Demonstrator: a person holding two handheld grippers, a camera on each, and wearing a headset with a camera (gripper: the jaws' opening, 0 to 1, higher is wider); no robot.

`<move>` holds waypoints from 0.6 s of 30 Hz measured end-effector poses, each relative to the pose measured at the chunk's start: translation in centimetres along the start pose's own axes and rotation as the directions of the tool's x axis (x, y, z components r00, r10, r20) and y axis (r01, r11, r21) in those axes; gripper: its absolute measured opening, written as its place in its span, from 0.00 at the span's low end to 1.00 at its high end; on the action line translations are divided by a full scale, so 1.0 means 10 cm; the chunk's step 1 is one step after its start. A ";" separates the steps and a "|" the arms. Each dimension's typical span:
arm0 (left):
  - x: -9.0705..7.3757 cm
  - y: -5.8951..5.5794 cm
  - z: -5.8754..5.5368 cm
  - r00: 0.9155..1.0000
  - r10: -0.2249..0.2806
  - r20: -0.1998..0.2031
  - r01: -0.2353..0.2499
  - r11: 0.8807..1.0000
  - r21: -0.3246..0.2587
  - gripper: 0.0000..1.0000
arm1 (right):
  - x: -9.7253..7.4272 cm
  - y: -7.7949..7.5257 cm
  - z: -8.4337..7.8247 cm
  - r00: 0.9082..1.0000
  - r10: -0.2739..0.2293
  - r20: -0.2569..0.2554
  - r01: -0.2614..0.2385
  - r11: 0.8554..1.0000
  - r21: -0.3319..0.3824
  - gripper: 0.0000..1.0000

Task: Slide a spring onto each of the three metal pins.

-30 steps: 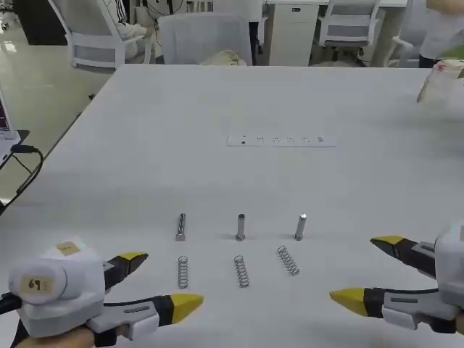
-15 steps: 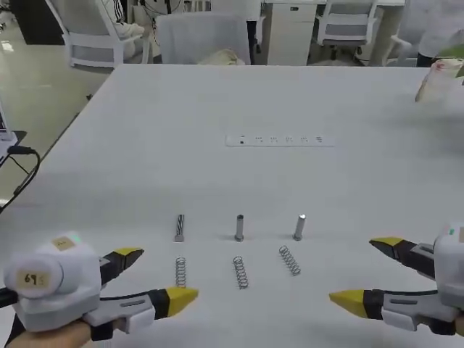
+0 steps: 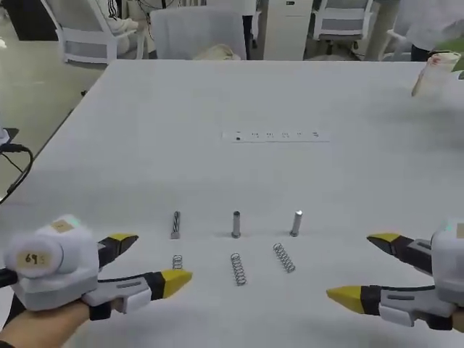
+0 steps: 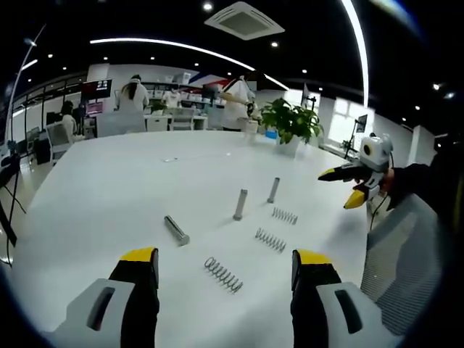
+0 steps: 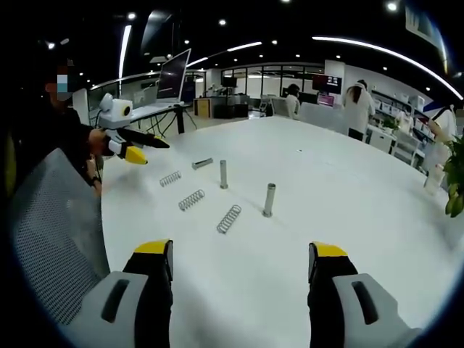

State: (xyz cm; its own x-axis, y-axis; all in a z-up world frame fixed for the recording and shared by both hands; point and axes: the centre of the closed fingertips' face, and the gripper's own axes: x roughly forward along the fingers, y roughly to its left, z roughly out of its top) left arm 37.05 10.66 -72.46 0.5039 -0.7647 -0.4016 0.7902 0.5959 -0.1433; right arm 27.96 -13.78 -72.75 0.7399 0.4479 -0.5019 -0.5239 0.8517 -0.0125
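Yellow-tipped left gripper (image 3: 161, 257) wide, pointing right | right gripper (image 3: 351, 265) wide, pointing left

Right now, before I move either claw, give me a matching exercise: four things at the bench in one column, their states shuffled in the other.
Things:
1. left-hand pin
2. middle pin
3. right-hand spring
4. left claw

States:
A. open, holding nothing
B. standing upright
C. solid rod, lying flat on its side
D. coil lying loose, threaded on nothing

Pairs: 1-C, 2-B, 3-D, 4-A
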 end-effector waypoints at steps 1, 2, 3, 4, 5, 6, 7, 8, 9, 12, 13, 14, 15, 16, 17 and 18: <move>0.01 0.01 0.02 1.000 0.001 -0.001 -0.001 1.000 0.003 0.72 | 0.00 0.00 0.00 1.000 0.000 -0.001 0.000 1.000 0.001 0.75; 0.02 0.02 0.02 1.000 0.001 -0.001 -0.001 1.000 0.005 0.72 | 0.00 0.00 0.00 1.000 -0.001 -0.001 0.001 1.000 0.001 0.75; 0.04 0.04 0.04 1.000 0.001 0.000 -0.001 1.000 0.007 0.72 | 0.00 0.00 0.00 1.000 -0.001 -0.001 0.001 1.000 0.002 0.75; 0.05 0.05 0.05 1.000 0.001 0.000 -0.001 1.000 0.008 0.72 | 0.00 0.00 0.00 1.000 -0.001 -0.001 0.001 1.000 0.003 0.75; 0.06 0.06 0.05 1.000 0.002 0.000 -0.002 1.000 0.009 0.72 | 0.00 0.00 0.00 1.000 -0.002 0.000 0.002 1.000 0.003 0.75; 0.07 0.07 0.06 1.000 0.002 -0.002 -0.002 1.000 0.010 0.72 | 0.00 0.00 0.00 1.000 -0.003 -0.001 0.003 1.000 0.002 0.75; 0.09 0.08 0.07 1.000 0.002 -0.002 -0.002 1.000 0.011 0.72 | 0.00 0.00 -0.01 1.000 -0.002 -0.002 0.002 1.000 0.004 0.75; 0.10 0.09 0.08 1.000 0.002 -0.003 -0.002 1.000 0.012 0.72 | 0.00 0.00 -0.01 1.000 -0.002 -0.002 0.002 1.000 0.004 0.75; 0.12 0.11 0.09 1.000 0.002 -0.005 -0.002 1.000 0.013 0.72 | 0.00 0.00 -0.01 1.000 -0.003 -0.003 0.003 1.000 0.003 0.75; 0.16 0.14 0.11 1.000 0.005 -0.008 -0.005 1.000 0.016 0.72 | 0.00 0.00 -0.01 1.000 -0.002 -0.004 0.002 1.000 0.004 0.75; 0.18 0.14 0.13 1.000 0.005 -0.009 -0.005 1.000 0.018 0.71 | 0.00 0.00 -0.01 1.000 -0.001 -0.004 0.001 1.000 0.005 0.75; 0.19 0.15 0.13 1.000 0.005 -0.010 -0.005 1.000 0.019 0.72 | 0.00 0.00 -0.01 1.000 -0.002 -0.003 0.002 1.000 0.006 0.75; 0.21 0.16 0.14 1.000 0.006 -0.010 -0.006 1.000 0.021 0.72 | 0.00 0.00 -0.02 1.000 -0.002 -0.005 0.002 1.000 0.006 0.75; 0.22 0.16 0.15 1.000 0.005 -0.011 -0.005 1.000 0.022 0.71 | 0.00 0.00 -0.02 1.000 -0.002 -0.005 0.002 1.000 0.006 0.75; 0.24 0.17 0.15 1.000 0.005 -0.014 -0.004 1.000 0.023 0.72 | 0.00 0.00 -0.02 1.000 -0.001 -0.004 0.001 1.000 0.008 0.75; 0.25 0.18 0.15 1.000 0.005 -0.016 -0.005 1.000 0.025 0.72 | 0.00 0.00 -0.02 1.000 -0.001 -0.004 0.001 1.000 0.009 0.75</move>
State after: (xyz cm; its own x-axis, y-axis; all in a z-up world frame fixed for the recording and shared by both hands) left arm 40.24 9.44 -72.35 0.5024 -0.7577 -0.4164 0.7962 0.5932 -0.1188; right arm 27.91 -13.86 -72.92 0.7385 0.4460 -0.5057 -0.5195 0.8545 -0.0050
